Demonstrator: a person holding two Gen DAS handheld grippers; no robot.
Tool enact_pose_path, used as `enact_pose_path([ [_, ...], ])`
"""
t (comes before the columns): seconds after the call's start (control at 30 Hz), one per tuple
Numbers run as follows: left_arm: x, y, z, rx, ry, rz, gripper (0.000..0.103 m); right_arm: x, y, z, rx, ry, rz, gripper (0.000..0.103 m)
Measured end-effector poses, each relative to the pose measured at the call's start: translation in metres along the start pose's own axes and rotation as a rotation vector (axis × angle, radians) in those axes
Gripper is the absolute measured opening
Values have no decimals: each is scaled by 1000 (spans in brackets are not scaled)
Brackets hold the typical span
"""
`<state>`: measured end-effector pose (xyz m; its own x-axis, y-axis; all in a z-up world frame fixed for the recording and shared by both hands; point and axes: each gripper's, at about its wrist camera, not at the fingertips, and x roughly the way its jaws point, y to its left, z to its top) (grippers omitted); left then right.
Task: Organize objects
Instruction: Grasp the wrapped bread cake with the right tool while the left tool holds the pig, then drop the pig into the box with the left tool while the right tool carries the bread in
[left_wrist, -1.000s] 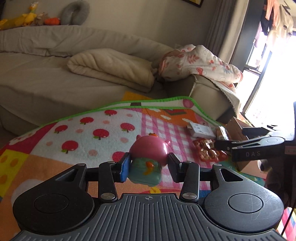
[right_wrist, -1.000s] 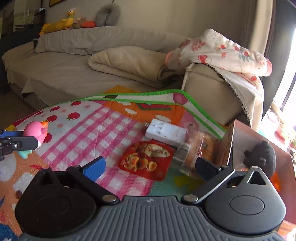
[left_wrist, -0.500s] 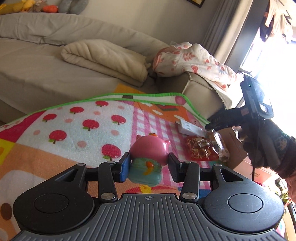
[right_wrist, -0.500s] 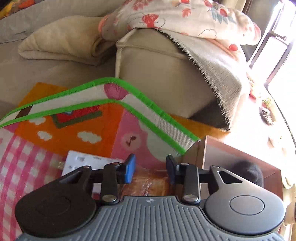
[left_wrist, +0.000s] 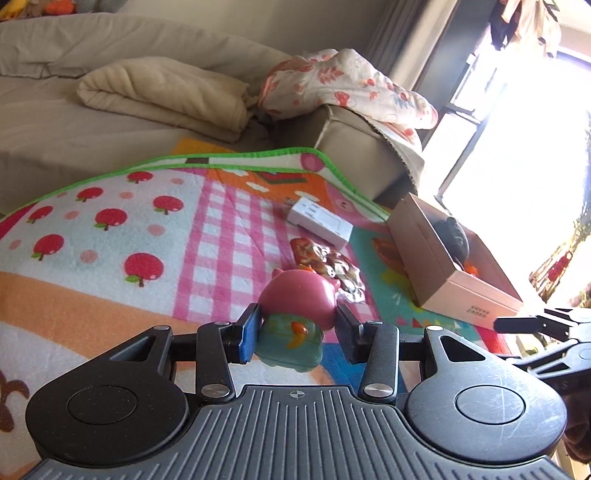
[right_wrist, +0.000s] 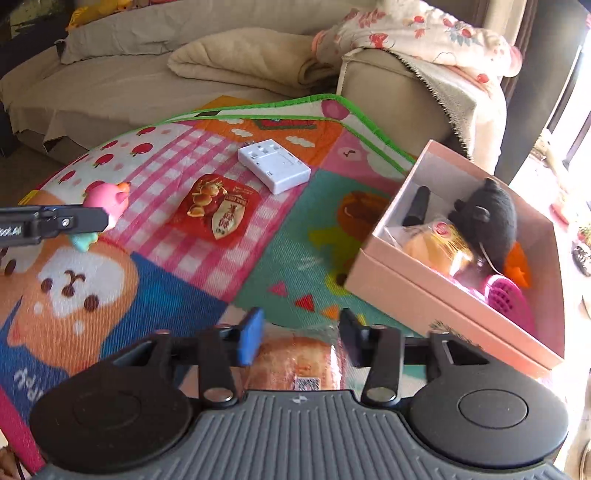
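Landmark: pink box (right_wrist: 436, 295). Bare play mat (right_wrist: 295, 251) directly left of it, passable. Farther left lie red snack packet (right_wrist: 218, 214) and white charger (right_wrist: 275, 166). Sofa arm (right_wrist: 391, 85) behind blocks.

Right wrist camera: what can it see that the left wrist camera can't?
Only the right wrist view shows the wrapped bun between the right gripper fingers, and a pink brush and another bun in the box. Only the left wrist view shows the pink toy up close, clamped in the left gripper. Both show the pink box, red snack packet, white charger and black plush.
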<state>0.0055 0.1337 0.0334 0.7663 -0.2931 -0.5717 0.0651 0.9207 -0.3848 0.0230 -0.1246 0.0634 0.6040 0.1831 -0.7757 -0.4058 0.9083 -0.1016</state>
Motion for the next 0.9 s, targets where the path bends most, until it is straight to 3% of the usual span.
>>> enact_pose_path([
  [0.03, 1, -5, -1, 10, 7, -5, 48, -9, -2, -9, 9, -17, 6, 91],
  [0.17, 1, -25, -5, 54, 33, -22, 48, -22, -7, -35, 38, -25, 61, 94],
  [0.37, -6, -59, -14, 162, 75, -24, 48, 8, -17, -45, 135, -9, 114, 94],
  [0.4, -7, -64, -16, 185, 82, -20, 48, 12, -17, -47, 151, 0, 123, 91],
  [0.47, -9, -73, -19, 224, 92, -19, 48, 12, -17, -51, 148, 7, 127, 66],
  [0.53, -8, -82, -21, 236, 102, -27, 48, 2, -20, -57, 139, -5, 128, 57],
  [0.77, 9, -134, 0, 289, 58, -124, 48, -58, -60, -89, 226, -114, 73, 55],
  [0.9, 35, -185, 48, 357, -76, -145, 48, -83, -81, -100, 258, -159, 0, 55],
])
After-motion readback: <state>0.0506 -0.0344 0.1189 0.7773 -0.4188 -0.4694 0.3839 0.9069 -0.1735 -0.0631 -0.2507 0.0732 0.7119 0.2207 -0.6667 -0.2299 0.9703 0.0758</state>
